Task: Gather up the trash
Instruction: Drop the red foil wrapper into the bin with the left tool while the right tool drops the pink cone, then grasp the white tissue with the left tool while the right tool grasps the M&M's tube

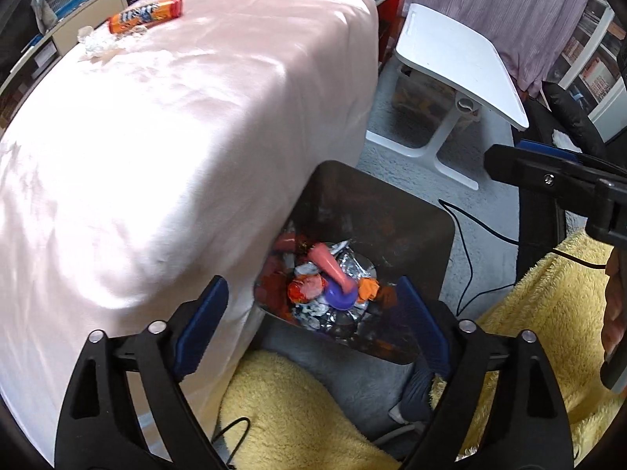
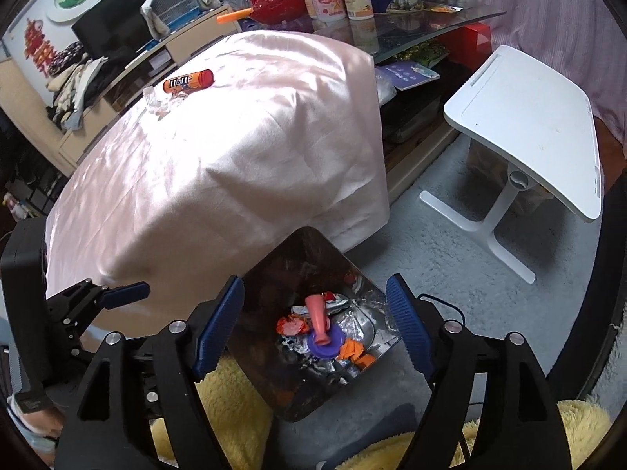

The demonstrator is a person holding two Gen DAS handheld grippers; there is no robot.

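Both tools are poised over the bin (image 1: 376, 211), pointing steeply down. Left tool (image 1: 309, 325): jaws wide apart, nothing between them. Right tool (image 2: 315, 327): jaws likewise spread and empty. The bin stands on grey carpet (image 2: 450, 243) against the corner of the worktop (image 1: 176, 137), which is draped in pink cloth. Inside the bin lie foil scraps (image 2: 348, 313), orange wrappers (image 1: 307, 288) and a pink tube (image 2: 319, 319) resting on a purple lid (image 2: 327, 346). On the far end of the worktop remain an orange candy tube (image 2: 188, 81) and, just beside it, a crumpled clear wrapper (image 2: 158, 102). A white side table (image 2: 529, 129) stands well apart to the right.
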